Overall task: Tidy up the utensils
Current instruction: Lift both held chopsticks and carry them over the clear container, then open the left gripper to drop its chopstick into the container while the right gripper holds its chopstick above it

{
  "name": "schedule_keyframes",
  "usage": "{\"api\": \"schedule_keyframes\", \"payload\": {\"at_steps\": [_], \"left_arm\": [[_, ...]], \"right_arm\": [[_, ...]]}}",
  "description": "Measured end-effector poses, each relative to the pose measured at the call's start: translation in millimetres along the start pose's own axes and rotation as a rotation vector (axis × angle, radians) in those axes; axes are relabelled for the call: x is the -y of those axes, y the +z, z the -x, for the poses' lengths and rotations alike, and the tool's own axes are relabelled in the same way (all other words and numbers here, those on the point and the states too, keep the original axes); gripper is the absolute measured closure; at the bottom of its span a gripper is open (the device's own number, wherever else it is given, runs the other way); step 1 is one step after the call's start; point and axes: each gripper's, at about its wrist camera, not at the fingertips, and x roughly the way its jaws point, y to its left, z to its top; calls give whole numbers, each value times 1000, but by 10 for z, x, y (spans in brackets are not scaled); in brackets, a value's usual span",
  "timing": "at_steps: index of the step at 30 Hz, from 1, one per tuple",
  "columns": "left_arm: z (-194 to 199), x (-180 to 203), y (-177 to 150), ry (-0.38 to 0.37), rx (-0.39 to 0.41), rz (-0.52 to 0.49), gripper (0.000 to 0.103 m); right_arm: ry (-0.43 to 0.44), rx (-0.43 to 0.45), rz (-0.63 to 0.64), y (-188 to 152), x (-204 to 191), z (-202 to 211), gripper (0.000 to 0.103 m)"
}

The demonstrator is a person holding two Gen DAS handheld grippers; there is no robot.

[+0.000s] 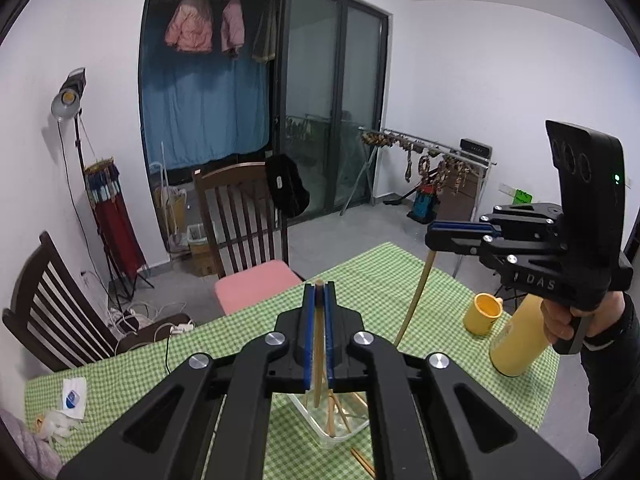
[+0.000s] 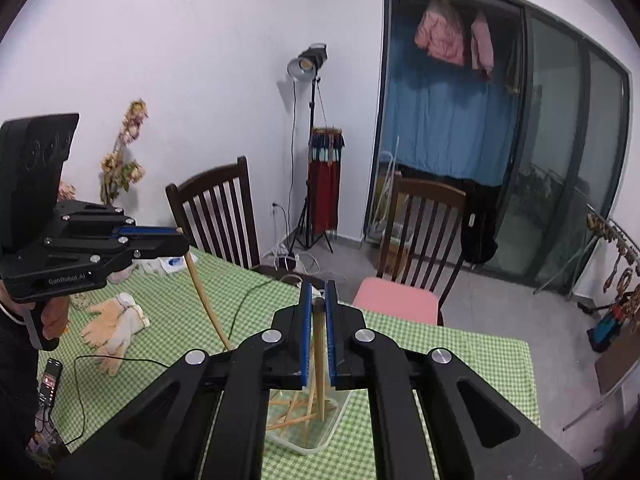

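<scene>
My left tongs (image 1: 319, 300) are clamped on one chopstick (image 1: 317, 356), held upright, lower end down in the clear container (image 1: 340, 432) on the green checked worktop (image 1: 248, 344). My right tongs (image 2: 319, 300) are clamped on another chopstick (image 2: 320, 364), its tip also down in the container among several loose sticks lying crossed inside. Two more sticks (image 1: 362, 460) lie on the cloth just beside the container. Yellow mug (image 1: 482, 312) and yellow bottle (image 1: 516, 344) stand near each other off right. Gloves (image 2: 116, 328) lie at left.
</scene>
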Motion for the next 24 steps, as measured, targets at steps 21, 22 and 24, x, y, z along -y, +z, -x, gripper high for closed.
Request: {"api": "schedule_keyframes", "payload": {"at_steps": [21, 22, 24], "left_arm": [[-1625, -396, -628, 52, -199, -3, 101], [-1666, -411, -648, 50, -209, -2, 101], [-1709, -430, -705, 45, -221, 5, 100]], "right_arm": [[-1, -180, -53, -542, 301, -1226, 96], [-4, -187, -57, -562, 315, -1245, 96], [-9, -204, -67, -596, 354, -1277, 96]]}}
